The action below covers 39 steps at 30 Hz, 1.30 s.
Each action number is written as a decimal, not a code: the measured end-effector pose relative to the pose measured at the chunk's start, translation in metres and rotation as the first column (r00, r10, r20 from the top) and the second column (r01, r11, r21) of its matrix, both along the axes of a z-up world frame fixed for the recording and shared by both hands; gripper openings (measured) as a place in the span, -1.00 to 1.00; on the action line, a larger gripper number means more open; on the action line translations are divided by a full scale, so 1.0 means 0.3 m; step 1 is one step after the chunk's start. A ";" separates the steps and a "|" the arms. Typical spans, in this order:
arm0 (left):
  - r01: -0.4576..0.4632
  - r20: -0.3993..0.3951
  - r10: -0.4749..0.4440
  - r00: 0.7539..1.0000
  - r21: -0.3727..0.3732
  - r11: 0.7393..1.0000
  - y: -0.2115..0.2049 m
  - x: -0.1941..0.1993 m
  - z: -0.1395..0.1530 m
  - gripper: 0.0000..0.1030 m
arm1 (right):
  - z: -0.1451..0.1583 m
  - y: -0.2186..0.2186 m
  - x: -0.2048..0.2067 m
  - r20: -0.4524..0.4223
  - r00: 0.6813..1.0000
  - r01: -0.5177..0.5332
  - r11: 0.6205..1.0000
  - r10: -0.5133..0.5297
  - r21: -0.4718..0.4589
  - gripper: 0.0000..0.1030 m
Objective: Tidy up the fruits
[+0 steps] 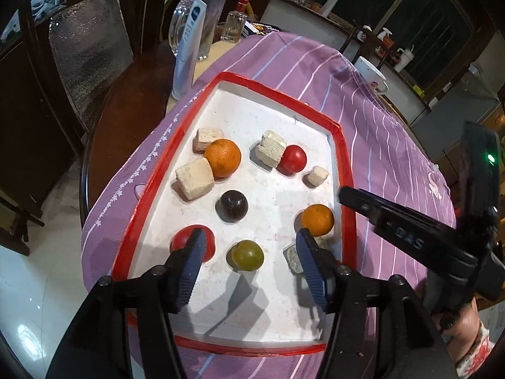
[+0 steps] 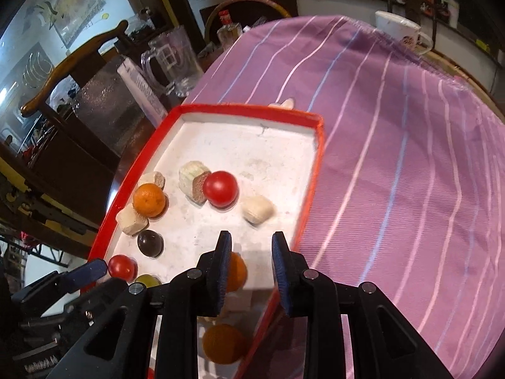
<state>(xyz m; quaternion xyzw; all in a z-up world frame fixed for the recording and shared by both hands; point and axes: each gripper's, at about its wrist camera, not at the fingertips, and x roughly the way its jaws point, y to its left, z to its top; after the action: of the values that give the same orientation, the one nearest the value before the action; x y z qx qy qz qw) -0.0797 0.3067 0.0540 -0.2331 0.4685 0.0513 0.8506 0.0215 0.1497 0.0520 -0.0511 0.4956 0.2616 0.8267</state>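
A white tray with a red rim (image 1: 342, 145) (image 2: 246, 109) lies on a purple striped cloth. It holds two oranges (image 1: 222, 158) (image 1: 317, 219), two red tomatoes (image 1: 293, 159) (image 1: 210, 241), a dark plum (image 1: 232, 206), a green fruit (image 1: 247, 255) and several pale foam blocks (image 1: 195, 178). My left gripper (image 1: 249, 260) is open and empty, its fingers on either side of the green fruit. My right gripper (image 2: 251, 268) is open and empty over the tray's right edge, above the near orange (image 2: 236, 271); its finger (image 1: 372, 203) shows in the left wrist view.
A glass mug (image 2: 172, 60), a tall glass (image 1: 205, 25), a white tube (image 1: 187, 53) and a small bottle (image 1: 233, 25) stand beyond the tray's far left corner. A white cup (image 2: 399, 30) stands at the cloth's far edge. A wooden chair (image 2: 72, 53) is on the left.
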 end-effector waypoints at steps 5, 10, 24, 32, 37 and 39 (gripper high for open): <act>-0.004 -0.011 0.005 1.000 0.022 1.000 -0.024 0.007 0.016 0.15 | 0.049 -0.084 -0.057 0.042 0.998 0.049 0.999 -0.049 -0.003 -0.43; -0.013 0.004 0.013 1.000 0.100 0.995 -0.062 -0.020 0.090 0.18 | 0.076 -0.152 -0.128 0.059 0.996 0.066 0.998 -0.067 0.013 -0.43; -0.104 0.073 0.082 0.994 0.389 0.915 -0.216 -0.176 0.348 0.66 | 0.133 -0.236 -0.280 0.052 0.997 0.049 0.995 -0.053 0.090 -0.43; -0.090 0.086 0.059 0.995 0.428 0.899 -0.271 -0.209 0.393 0.66 | 0.196 -0.241 -0.347 0.122 0.992 0.027 0.996 -0.038 0.090 -0.41; -0.070 0.081 0.039 0.996 0.431 0.900 -0.292 -0.201 0.391 0.66 | 0.204 -0.262 -0.354 0.128 0.990 0.046 0.996 -0.056 0.083 -0.39; -0.057 0.078 0.026 0.997 0.430 0.901 -0.299 -0.201 0.387 0.66 | 0.204 -0.268 -0.357 0.129 0.989 0.055 0.995 -0.065 0.078 -0.37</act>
<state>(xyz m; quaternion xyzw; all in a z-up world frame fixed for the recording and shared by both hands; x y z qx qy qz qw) -0.1399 0.2169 0.1700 -0.0505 0.4101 0.1635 0.8958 -0.0857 0.0693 0.1133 -0.0224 0.4312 0.2509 0.8664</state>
